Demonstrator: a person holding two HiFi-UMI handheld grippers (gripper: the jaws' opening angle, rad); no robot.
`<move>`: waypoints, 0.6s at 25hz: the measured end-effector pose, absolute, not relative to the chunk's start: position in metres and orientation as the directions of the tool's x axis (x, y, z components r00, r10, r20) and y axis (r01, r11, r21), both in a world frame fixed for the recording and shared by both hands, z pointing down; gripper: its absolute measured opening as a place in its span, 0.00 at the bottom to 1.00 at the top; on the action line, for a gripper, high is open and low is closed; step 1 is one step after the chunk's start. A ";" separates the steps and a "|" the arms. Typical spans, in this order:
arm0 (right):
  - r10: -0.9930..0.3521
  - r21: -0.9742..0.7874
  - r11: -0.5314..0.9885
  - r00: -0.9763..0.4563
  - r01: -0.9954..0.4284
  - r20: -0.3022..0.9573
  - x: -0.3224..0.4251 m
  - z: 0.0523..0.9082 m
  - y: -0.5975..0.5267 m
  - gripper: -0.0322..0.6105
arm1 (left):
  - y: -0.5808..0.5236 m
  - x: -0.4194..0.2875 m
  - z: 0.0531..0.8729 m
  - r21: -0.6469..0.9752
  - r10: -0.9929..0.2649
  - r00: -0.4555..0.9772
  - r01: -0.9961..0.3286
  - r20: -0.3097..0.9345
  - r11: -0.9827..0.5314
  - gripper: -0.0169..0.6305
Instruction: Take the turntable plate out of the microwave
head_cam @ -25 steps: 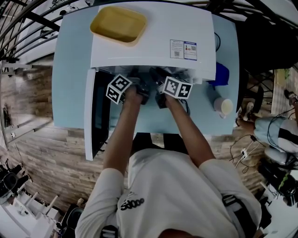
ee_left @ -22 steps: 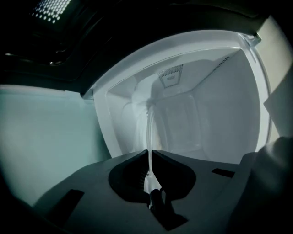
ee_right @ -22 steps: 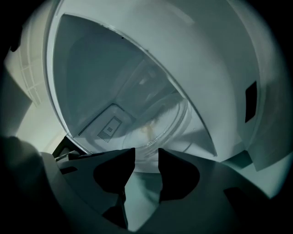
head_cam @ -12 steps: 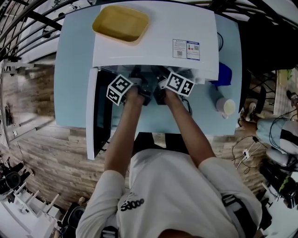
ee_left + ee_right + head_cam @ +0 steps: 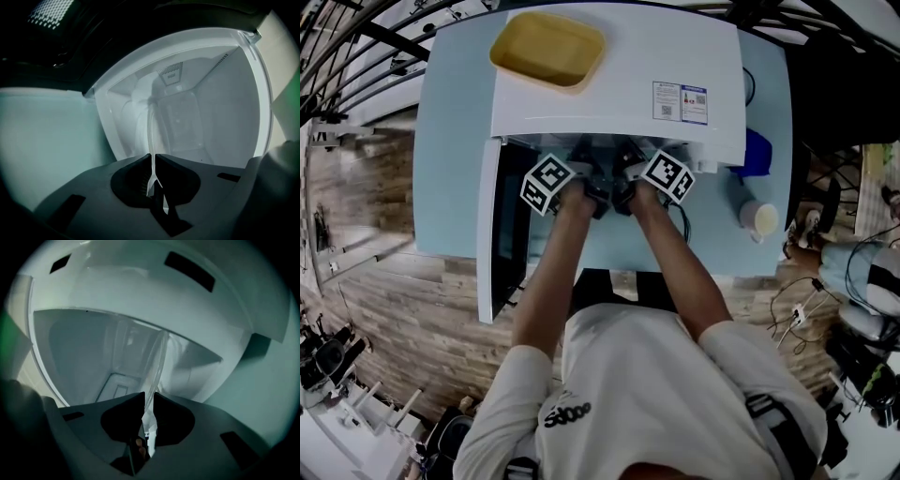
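Jaws of the left gripper (image 5: 152,159) are clamped on the rim of the glass turntable plate (image 5: 150,126), seen edge-on. Jaws of the right gripper (image 5: 149,399) have just been closing and pinch the same plate's rim. Plate lies inside the microwave (image 5: 619,89), whose door (image 5: 486,234) stands open at the left. Yellow tray (image 5: 548,47) rests on top.

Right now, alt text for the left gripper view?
The left gripper has its jaws shut on the rim of the clear glass turntable plate, seen edge-on as a thin pale line. Beyond it lies the open microwave's white cavity.
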State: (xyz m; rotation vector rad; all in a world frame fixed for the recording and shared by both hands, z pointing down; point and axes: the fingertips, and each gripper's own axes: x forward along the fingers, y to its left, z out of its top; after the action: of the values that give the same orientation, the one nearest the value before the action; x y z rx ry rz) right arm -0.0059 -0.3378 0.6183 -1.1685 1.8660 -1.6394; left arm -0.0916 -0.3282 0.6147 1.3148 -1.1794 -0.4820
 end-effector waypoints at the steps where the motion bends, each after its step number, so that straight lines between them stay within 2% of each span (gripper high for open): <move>1: -0.790 -0.949 -0.040 -0.571 -0.313 0.222 -0.004 0.620 -0.337 0.13 | -0.327 -0.090 0.617 0.909 -0.834 0.395 -0.321 0.385 0.267 0.08; 6: -0.795 -0.972 -0.049 -0.579 -0.231 0.178 -0.005 0.619 -0.329 0.11 | -0.320 -0.092 0.618 0.921 -0.840 0.406 -0.297 0.360 0.251 0.08; 15: -0.802 -0.981 -0.042 -0.579 -0.188 0.145 -0.009 0.619 -0.319 0.11 | -0.315 -0.097 0.616 0.929 -0.843 0.424 -0.301 0.331 0.214 0.08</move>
State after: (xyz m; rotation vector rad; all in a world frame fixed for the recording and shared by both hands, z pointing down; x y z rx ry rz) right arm -0.0090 -0.3188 0.6187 -1.0445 1.7555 -1.6634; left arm -0.0971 -0.3154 0.6164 1.3539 -1.1284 -0.5159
